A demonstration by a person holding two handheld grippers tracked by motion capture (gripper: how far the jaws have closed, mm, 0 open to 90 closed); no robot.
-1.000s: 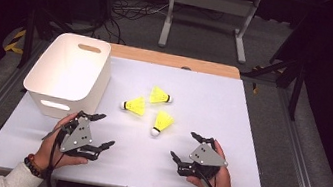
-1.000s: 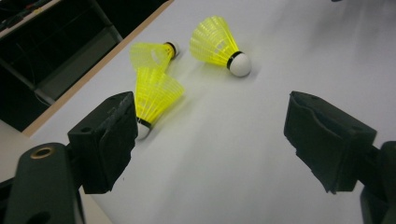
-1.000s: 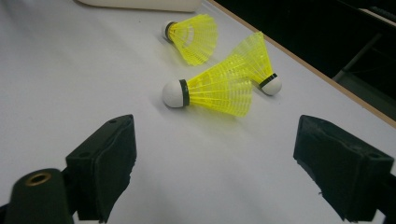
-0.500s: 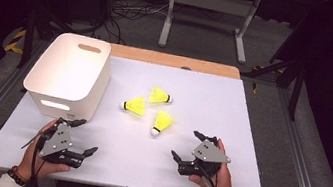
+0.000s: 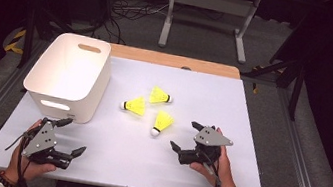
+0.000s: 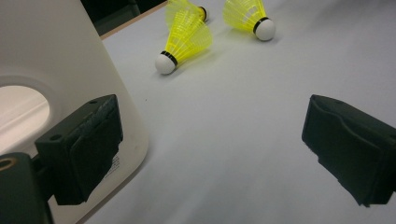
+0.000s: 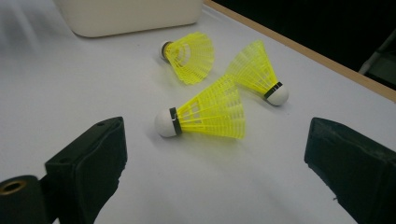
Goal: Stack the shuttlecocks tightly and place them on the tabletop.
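Three yellow shuttlecocks with white corks lie mid-table: one [image 5: 134, 105] nearest the bin, one [image 5: 159, 96] behind it, one [image 5: 162, 122] closest to my right gripper [image 5: 183, 135]. That gripper stands open, a short way right of the nearest shuttlecock [image 7: 210, 112], with nothing between its jaws. My left gripper [image 5: 75, 136] is open and empty at the table's front left, just in front of the white bin [image 5: 99, 88]. In the left gripper view its left jaw sits beside the bin wall [image 6: 70, 56], and a shuttlecock [image 6: 187, 39] lies farther ahead.
The white plastic bin has a handle cut-out and looks empty from above. The white table top [image 5: 233, 109] ends in a wooden strip [image 5: 174, 61] at the back. A metal stand [image 5: 209, 1] and cables lie on the floor beyond.
My left gripper has pulled back toward the front-left corner of the table and stayed open. The right gripper has hardly shifted. The shuttlecocks have not moved.
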